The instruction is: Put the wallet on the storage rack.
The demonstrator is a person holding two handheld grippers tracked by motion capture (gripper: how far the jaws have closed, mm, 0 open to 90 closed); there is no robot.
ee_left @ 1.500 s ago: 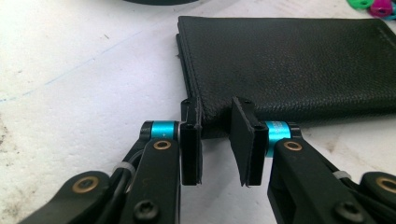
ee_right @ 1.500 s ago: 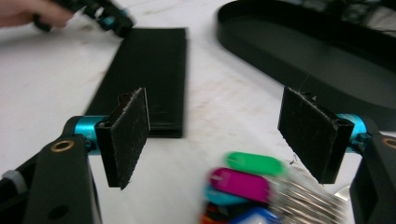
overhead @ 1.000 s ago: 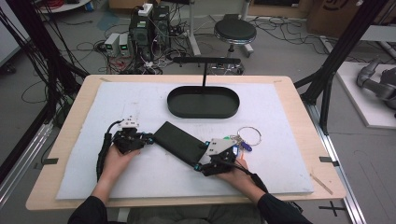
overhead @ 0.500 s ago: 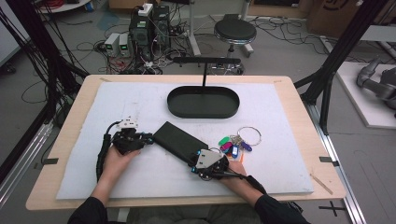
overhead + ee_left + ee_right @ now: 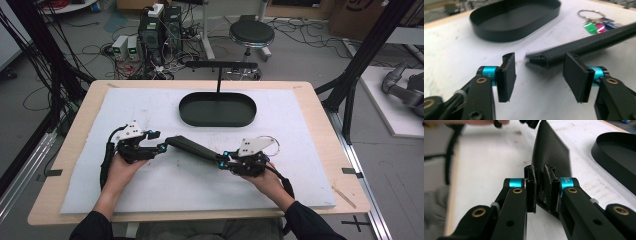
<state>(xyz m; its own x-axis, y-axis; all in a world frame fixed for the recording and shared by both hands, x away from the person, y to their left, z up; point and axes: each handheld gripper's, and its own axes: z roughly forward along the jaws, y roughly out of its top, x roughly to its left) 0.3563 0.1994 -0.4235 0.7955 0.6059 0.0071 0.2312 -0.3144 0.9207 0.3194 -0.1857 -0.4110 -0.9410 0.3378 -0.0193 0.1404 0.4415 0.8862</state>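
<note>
Two grippers work one black wallet (image 5: 192, 147) on the white mat (image 5: 150, 200). At left, our left gripper (image 5: 159, 141) has just been opening, pads (image 5: 506, 72) spread clear of the wallet's end. At right, our right gripper (image 5: 220, 161), just closing, pinches the opposite end, lifted. Keys (image 5: 596, 25) lie beyond, near the black tray (image 5: 217, 120).

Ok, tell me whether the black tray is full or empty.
Empty. The black tray shows only its bare dark floor in the high view; the wallet and the keys lie outside it on the white mat.
</note>
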